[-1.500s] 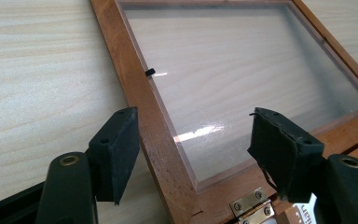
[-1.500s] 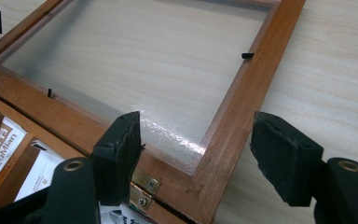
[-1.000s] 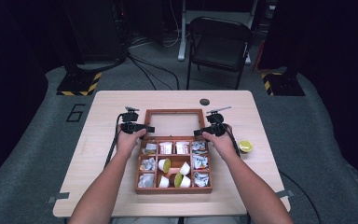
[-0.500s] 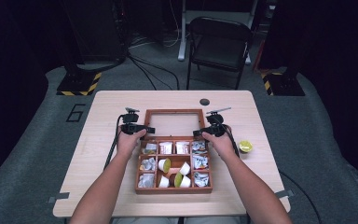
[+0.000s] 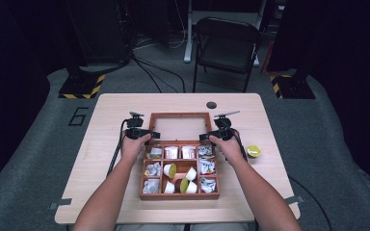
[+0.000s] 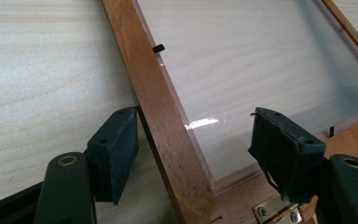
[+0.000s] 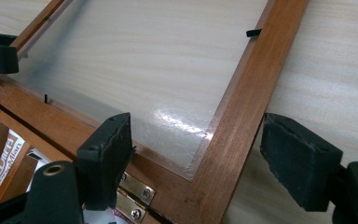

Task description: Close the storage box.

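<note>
A wooden compartment box (image 5: 179,196) holds small cups and packets, and its glass-paned lid (image 5: 179,115) lies open flat on the table behind it. My left gripper (image 5: 149,134) is open and straddles the lid's left rail (image 6: 154,93). One pad (image 6: 116,140) is close against the rail's outer edge and the other stands well off over the glass. My right gripper (image 5: 206,136) straddles the right rail (image 7: 251,84). Its jaws have just been opening, and both pads stand clear of the wood.
A green-topped cup (image 5: 254,151) sits on the table right of the box. A small black disc (image 5: 211,105) lies near the far edge. Brass hinges (image 7: 137,191) join lid and box. A folding chair (image 5: 226,43) stands beyond the table.
</note>
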Demonstrator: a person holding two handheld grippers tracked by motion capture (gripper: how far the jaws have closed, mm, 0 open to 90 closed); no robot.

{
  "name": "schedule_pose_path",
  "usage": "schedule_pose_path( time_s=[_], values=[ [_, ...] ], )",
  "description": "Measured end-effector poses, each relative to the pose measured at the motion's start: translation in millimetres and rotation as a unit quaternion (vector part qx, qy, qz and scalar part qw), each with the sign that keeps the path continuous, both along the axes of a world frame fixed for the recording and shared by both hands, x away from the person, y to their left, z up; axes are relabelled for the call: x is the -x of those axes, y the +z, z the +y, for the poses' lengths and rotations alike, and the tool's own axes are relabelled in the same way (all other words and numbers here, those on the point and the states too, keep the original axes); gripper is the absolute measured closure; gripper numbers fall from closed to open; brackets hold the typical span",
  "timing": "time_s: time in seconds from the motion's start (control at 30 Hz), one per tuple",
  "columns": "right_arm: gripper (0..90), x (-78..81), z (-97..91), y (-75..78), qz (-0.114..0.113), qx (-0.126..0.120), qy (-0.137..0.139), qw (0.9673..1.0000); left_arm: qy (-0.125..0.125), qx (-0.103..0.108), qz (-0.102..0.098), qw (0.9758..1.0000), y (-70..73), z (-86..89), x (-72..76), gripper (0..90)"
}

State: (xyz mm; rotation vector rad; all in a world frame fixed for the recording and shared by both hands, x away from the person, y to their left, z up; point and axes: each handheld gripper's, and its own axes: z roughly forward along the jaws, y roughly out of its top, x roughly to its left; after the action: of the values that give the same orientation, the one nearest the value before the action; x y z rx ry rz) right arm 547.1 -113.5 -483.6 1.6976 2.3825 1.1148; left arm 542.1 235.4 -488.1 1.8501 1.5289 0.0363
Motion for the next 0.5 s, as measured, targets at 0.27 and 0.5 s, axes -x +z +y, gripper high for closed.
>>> schedule_pose_path(
  time_s=[0.27,0.5],
  values=[
    [24.4,-2.8,-1.2,-3.1,0.01,-0.012,-0.005,0.9999,-0.004,0.005,-0.001,1.0,-2.4,0.6,-1.7,30.4],
    [24.4,-5.7,0.0,-6.6,0.014,-0.019,-0.002,0.9997,-0.003,0.014,0.003,0.9999,-3.9,0.1,-2.1,29.8]
  ],
)
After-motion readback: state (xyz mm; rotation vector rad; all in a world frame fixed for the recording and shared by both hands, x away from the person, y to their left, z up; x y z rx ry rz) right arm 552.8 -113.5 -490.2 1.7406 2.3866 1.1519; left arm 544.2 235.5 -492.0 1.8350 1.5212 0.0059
